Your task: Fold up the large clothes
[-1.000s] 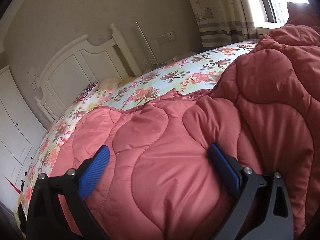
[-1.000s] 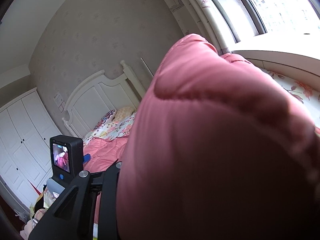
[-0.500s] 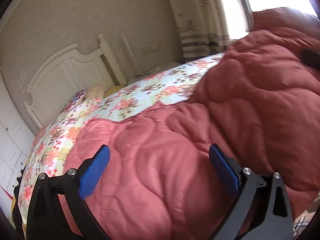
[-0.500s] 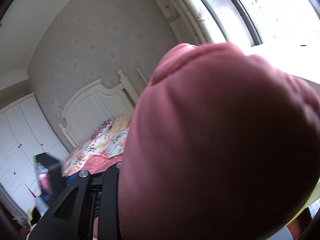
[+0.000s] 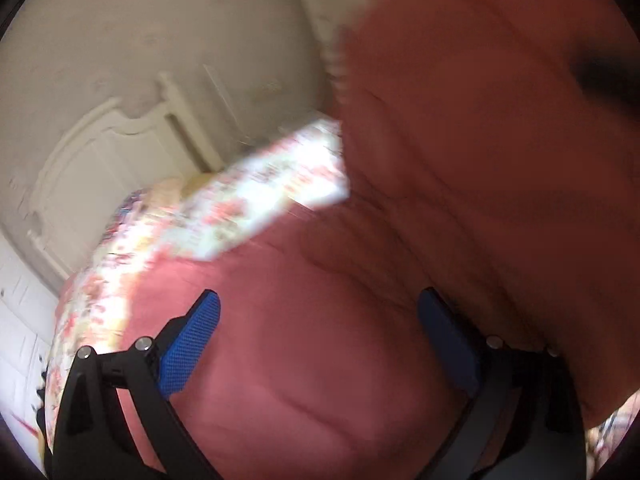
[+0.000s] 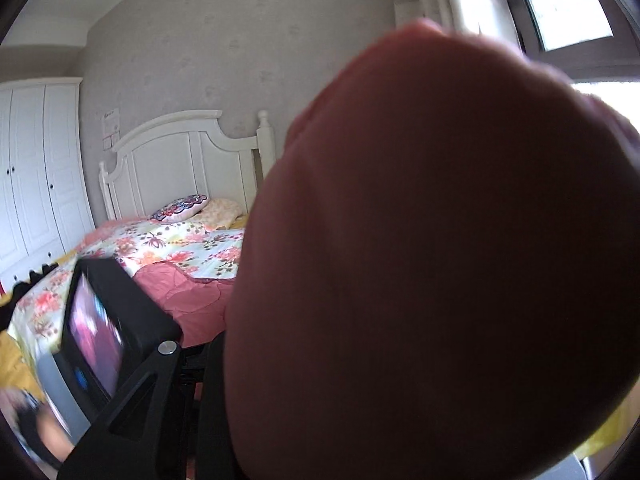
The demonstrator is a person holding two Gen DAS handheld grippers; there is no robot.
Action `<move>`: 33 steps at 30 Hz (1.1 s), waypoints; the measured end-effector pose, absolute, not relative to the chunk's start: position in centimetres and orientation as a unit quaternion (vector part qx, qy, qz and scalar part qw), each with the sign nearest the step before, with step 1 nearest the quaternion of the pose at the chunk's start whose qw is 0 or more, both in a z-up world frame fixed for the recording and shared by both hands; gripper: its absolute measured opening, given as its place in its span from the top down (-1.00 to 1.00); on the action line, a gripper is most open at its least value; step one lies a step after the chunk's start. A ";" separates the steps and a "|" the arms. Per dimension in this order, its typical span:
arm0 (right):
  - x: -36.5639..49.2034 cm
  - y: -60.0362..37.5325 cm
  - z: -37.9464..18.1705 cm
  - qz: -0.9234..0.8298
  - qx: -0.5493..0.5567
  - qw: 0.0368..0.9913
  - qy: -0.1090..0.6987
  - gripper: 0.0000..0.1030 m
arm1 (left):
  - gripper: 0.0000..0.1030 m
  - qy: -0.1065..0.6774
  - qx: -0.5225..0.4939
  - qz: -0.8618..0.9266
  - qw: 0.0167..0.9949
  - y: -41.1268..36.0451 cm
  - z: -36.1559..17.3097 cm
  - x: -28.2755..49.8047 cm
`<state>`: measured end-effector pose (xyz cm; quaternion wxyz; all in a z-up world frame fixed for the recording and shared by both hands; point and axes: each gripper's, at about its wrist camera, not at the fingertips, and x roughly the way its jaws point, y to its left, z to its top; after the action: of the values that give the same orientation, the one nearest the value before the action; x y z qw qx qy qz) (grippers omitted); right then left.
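Observation:
A thick pink-red quilted comforter lies on the bed. My left gripper hovers just over it, blue pads wide apart, open and gripping nothing. A raised fold of the comforter hangs over the right side of the blurred left wrist view. In the right wrist view a bunched mass of comforter fills most of the picture. My right gripper is shut on it, its fingertips hidden by the fabric. The left gripper's camera body shows at lower left.
The bed has a floral sheet, two pillows and a white headboard against the wall. A white wardrobe stands to the left. A bright window with a curtain is at the right.
The right gripper has rolled and carried the bunched comforter up and toward the headboard. In the left view the lifted fold has swung across and now covers the window.

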<state>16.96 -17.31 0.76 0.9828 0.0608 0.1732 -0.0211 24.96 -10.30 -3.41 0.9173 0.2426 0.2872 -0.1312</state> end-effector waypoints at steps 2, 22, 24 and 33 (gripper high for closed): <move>17.1 -17.2 0.8 -0.025 0.055 0.983 0.176 0.30 | -0.94 0.275 0.221 -0.096 0.931 -8.4 -1.8 26.8; 20.2 -7.9 0.6 -0.070 -0.126 0.969 0.198 0.29 | -0.90 0.260 -0.063 -0.071 0.961 8.2 1.0 28.6; 21.2 -5.3 0.1 -0.072 -0.174 0.962 0.198 0.26 | -0.90 0.255 -0.074 -0.040 0.963 11.8 2.1 28.3; 20.3 11.4 -15.9 -0.045 -0.640 0.760 0.105 -0.04 | -0.95 0.251 0.016 -0.086 0.964 12.9 5.1 26.9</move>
<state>20.33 11.37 -15.89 0.7596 -0.6402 0.1052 -0.0451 26.86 12.88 5.09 0.9640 0.0155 0.2511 -0.0858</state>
